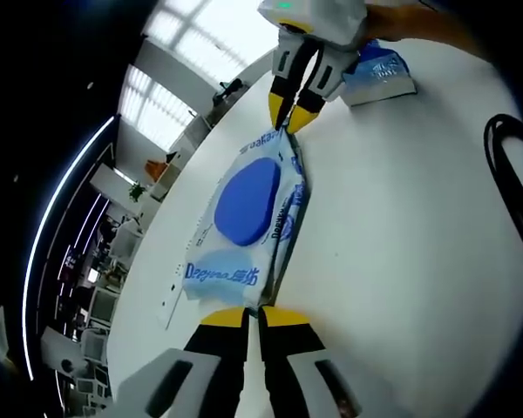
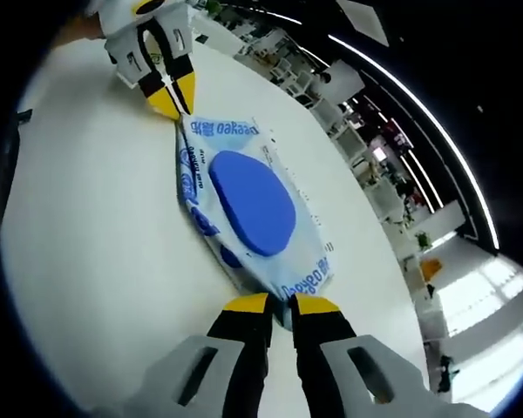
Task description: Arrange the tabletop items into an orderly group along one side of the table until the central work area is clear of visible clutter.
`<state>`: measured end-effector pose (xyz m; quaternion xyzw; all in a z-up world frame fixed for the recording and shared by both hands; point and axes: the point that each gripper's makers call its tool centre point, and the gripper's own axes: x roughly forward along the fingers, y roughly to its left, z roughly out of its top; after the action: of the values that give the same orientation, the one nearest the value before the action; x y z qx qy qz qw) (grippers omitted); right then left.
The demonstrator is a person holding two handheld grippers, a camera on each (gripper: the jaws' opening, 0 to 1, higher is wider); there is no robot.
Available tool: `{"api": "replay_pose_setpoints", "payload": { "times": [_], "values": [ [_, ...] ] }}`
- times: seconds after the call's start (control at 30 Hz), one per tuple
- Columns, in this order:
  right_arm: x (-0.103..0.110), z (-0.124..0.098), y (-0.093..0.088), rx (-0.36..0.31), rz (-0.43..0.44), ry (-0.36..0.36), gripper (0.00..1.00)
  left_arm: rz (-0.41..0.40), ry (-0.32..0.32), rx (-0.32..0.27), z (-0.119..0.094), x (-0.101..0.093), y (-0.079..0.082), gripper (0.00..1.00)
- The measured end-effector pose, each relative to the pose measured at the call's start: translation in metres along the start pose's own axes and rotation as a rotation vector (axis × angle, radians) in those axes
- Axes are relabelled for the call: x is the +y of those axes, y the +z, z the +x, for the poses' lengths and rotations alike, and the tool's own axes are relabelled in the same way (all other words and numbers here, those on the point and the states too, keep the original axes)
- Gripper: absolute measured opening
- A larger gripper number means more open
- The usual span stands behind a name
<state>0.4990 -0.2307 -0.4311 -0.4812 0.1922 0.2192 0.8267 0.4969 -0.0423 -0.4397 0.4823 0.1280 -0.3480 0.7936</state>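
A white and blue wet-wipes pack (image 1: 248,222) with a blue oval lid is stretched over the white table (image 1: 401,244). My left gripper (image 1: 257,312) is shut on its near end, where the brand text runs. The right gripper (image 1: 290,115) comes in from the top and is shut on the pack's far end. In the right gripper view the same pack (image 2: 253,209) runs away from my right gripper (image 2: 281,302), which pinches its edge. The left gripper (image 2: 176,103) holds the opposite end at the top.
A smaller blue and white packet (image 1: 379,74) lies on the table behind the right gripper, by a person's hand (image 1: 410,19). A black cable (image 1: 510,174) curves along the table's right side. Beyond the table edge stand office desks and ceiling lights.
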Motion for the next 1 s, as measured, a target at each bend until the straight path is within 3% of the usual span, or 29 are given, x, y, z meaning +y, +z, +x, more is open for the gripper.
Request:
{"api": "replay_pose_setpoints", "payload": {
  "times": [0.13, 0.33, 1.0],
  "values": [
    [0.0, 0.001, -0.001, 0.011, -0.056, -0.011, 0.01, -0.004, 0.01, -0.002, 0.0, 0.002, 0.0, 0.03],
    [-0.003, -0.004, 0.003, -0.012, -0.064, -0.029, 0.0, -0.029, 0.019, -0.002, -0.002, 0.004, 0.0, 0.01],
    [-0.022, -0.035, 0.017, -0.065, -0.166, -0.204, 0.0, 0.055, 0.145, -0.051, -0.027, 0.014, 0.016, 0.0]
  ]
}}
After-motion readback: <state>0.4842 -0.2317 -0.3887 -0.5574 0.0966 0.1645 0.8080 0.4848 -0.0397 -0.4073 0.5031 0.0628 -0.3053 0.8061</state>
